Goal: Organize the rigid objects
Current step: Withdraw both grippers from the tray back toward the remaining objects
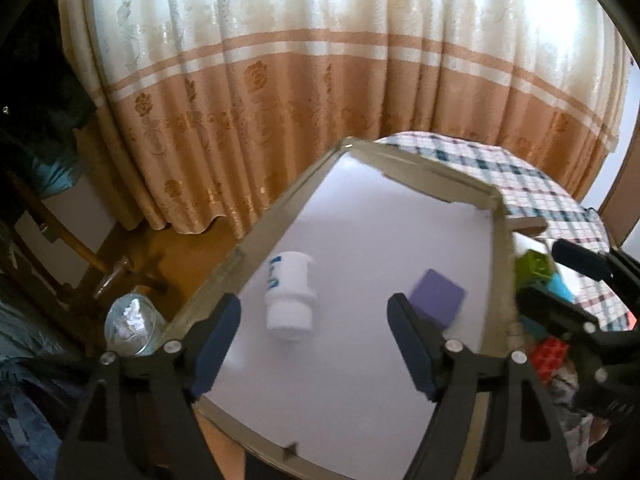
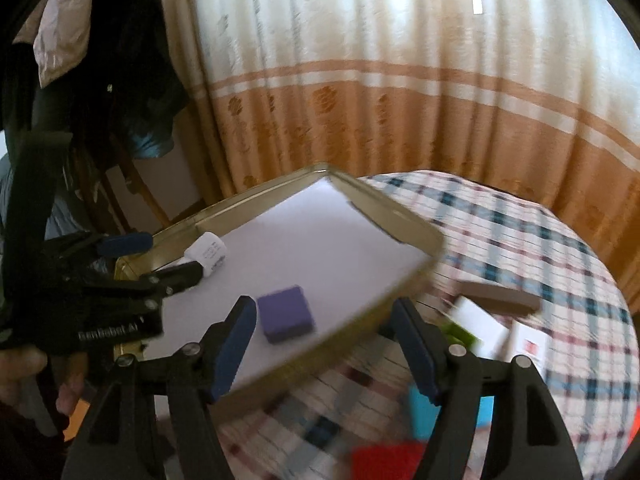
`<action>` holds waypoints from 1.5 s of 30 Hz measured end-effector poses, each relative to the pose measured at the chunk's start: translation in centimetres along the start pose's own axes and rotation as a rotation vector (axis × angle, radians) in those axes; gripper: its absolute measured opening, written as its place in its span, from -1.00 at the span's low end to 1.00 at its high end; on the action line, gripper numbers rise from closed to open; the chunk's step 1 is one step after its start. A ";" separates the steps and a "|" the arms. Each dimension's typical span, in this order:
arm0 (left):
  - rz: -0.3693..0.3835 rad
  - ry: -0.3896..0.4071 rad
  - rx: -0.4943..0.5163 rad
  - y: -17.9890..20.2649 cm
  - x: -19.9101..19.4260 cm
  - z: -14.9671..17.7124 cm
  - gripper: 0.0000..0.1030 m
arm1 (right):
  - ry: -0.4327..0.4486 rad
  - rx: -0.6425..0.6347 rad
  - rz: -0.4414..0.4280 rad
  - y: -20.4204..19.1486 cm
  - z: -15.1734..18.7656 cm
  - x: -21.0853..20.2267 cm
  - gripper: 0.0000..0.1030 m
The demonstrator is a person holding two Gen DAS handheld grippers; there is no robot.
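A shallow gold-rimmed tray [image 1: 280,204] with a white floor holds a white bottle [image 1: 290,292] lying on its side and a purple block [image 1: 438,298]. My left gripper [image 1: 314,344] is open and empty just above the tray's near part, with the bottle between its fingers' line. In the right wrist view the tray [image 2: 384,204], purple block [image 2: 286,314] and white bottle [image 2: 208,254] show too. My right gripper [image 2: 326,346] is open and empty over the tray's right rim. It also shows in the left wrist view [image 1: 560,280].
A plaid tablecloth [image 2: 520,240] carries a green block [image 1: 534,268], a red brick [image 1: 550,354], a white box [image 2: 478,326], a brown box [image 2: 498,298] and a cyan piece [image 2: 424,416]. A glass jar [image 1: 130,320] stands left of the tray. Curtains hang behind.
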State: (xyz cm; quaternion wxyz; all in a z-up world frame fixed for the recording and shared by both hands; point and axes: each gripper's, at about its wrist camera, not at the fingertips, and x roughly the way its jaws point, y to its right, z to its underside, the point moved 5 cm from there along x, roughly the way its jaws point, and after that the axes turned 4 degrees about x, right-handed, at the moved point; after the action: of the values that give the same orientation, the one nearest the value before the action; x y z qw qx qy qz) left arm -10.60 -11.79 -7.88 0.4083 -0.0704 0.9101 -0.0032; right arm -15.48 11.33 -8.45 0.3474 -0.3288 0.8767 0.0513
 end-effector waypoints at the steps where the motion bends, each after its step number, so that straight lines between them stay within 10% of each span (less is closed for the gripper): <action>1: 0.009 0.008 0.002 0.5 -0.4 0.0 0.54 | 0.007 0.011 0.008 0.6 0.3 -0.8 0.41; 15: 0.165 0.089 0.153 10.7 -6.0 2.1 0.70 | 0.045 0.246 0.178 11.3 8.7 -9.5 0.45; 42: 0.307 -0.129 0.370 21.4 -3.0 9.1 0.73 | 0.046 0.356 0.258 16.2 14.7 -10.4 0.57; 45: 0.342 -0.137 0.345 21.1 -2.5 9.1 0.41 | 0.042 0.350 0.257 16.1 14.6 -10.3 0.57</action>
State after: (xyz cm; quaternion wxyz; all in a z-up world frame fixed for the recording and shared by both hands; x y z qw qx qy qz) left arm -4.84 9.87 -13.41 0.4698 0.1552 0.8649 -0.0844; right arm -11.31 34.10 -15.04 0.3714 -0.1498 0.9140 -0.0647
